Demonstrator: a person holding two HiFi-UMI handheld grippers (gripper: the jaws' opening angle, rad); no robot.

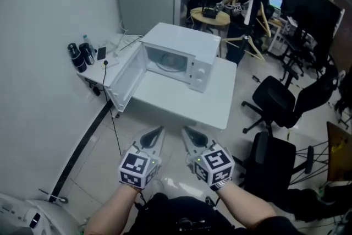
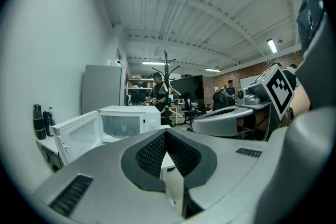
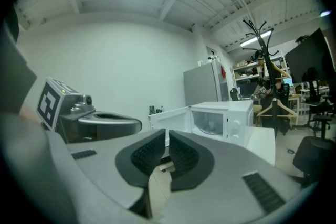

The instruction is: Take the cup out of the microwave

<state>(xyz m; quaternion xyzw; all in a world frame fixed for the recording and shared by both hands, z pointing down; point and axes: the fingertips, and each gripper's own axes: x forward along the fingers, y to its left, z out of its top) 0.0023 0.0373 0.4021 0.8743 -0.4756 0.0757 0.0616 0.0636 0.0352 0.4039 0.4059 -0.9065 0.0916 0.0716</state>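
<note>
microwave door (image 1: 129, 81) wide open leftward, near table (image 1: 181, 108) edge

- A white surface (image 1: 223, 99) is standing on a pale floor (image 1: 99, 173).
- A white microwave (image 1: 187, 44) is sitting on the far part of this surface, with its door (image 1: 127, 81) swung open toward the left.
- A smaller side surface (image 1: 94, 73) against the wall is carrying two dark bottles (image 1: 78, 59) and a small dark flat thing (image 1: 102, 53).
</note>
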